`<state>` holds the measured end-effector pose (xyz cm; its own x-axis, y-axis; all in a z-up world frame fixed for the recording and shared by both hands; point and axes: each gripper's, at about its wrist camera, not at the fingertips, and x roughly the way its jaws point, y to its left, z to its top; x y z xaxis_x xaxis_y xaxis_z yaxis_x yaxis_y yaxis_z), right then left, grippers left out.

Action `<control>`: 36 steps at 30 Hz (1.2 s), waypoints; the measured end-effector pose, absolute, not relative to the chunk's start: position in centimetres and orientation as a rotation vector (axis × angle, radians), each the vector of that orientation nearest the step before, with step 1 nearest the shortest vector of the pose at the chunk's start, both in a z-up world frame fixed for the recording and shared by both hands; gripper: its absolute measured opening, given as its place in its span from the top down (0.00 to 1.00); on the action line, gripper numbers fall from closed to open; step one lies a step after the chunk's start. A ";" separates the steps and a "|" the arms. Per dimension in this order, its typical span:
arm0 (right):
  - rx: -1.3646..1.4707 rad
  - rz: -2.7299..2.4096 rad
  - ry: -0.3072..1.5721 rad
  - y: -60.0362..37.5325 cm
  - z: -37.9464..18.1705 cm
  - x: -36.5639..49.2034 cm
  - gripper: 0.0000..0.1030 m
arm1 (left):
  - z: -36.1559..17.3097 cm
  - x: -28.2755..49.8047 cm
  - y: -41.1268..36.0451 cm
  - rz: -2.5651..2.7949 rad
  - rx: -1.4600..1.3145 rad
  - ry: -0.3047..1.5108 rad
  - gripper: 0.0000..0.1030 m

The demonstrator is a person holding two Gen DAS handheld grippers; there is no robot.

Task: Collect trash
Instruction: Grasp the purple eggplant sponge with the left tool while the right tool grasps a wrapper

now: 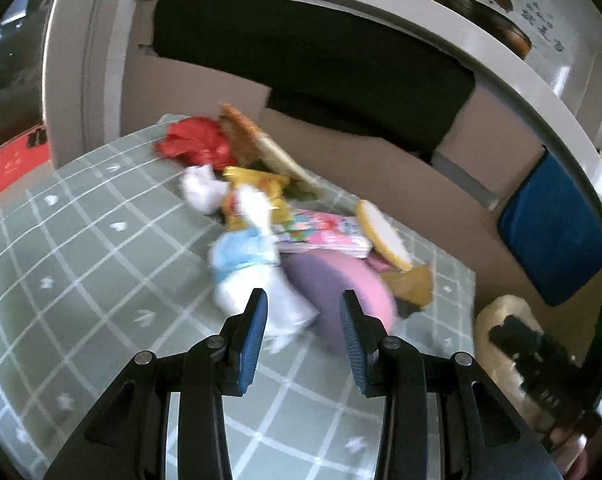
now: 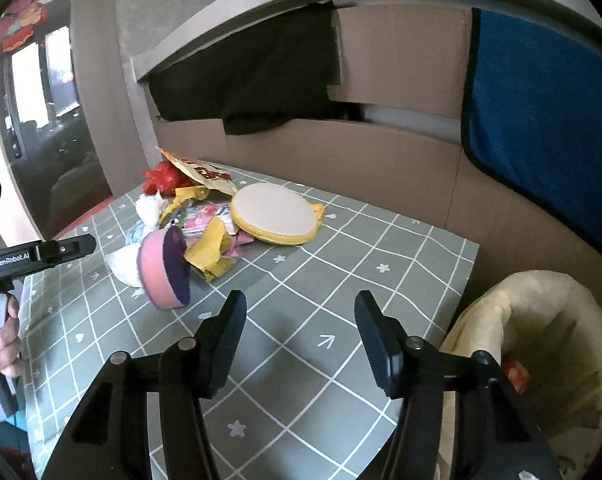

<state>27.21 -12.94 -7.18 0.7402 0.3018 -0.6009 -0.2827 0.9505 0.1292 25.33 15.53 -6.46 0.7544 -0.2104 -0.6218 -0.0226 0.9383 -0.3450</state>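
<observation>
Table: green checked cloth [image 2: 301, 360] covered it; cardboard wall behind.
Trash pile [image 2: 205, 220]: lay at the table's far left; wrappers, tissue, pink sponge [image 2: 163, 276], round yellow lid [image 2: 275, 218].
Bin [image 2: 549, 344]: stood right of the table, bag-lined.
Left tongs [image 1: 303, 332]: jaws apart, empty, near the sponge [image 1: 341, 300].
Right tongs [image 2: 301, 332]: wide, empty, above bare cloth.

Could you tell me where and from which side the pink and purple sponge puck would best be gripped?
Probably across its pink rim. The pink and purple puck stands tilted on edge with its purple face toward the right gripper, so its flat faces are exposed. The open left gripper already points at it; coming from that near side, one finger on each flat face should pinch the soft body squarely, clear of the yellow wrapper beside it.
</observation>
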 end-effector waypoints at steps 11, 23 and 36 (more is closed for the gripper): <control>0.110 0.296 0.695 -15.7 -8.8 27.0 0.47 | -8.4 29.8 8.8 0.009 -0.311 0.789 0.56; 0.104 0.353 0.711 -14.6 -8.8 26.6 0.47 | -8.3 27.1 12.8 0.007 -0.212 0.769 0.74; 0.024 0.505 0.676 -6.5 -4.9 30.4 0.47 | -9.8 23.9 18.3 -0.129 -0.315 0.838 0.73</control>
<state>30.39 -6.47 -4.94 0.6650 0.4546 -0.5925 -0.4394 0.8797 0.1818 23.94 18.35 -9.80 0.6642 -0.2355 -0.7095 -0.0111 0.9459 -0.3244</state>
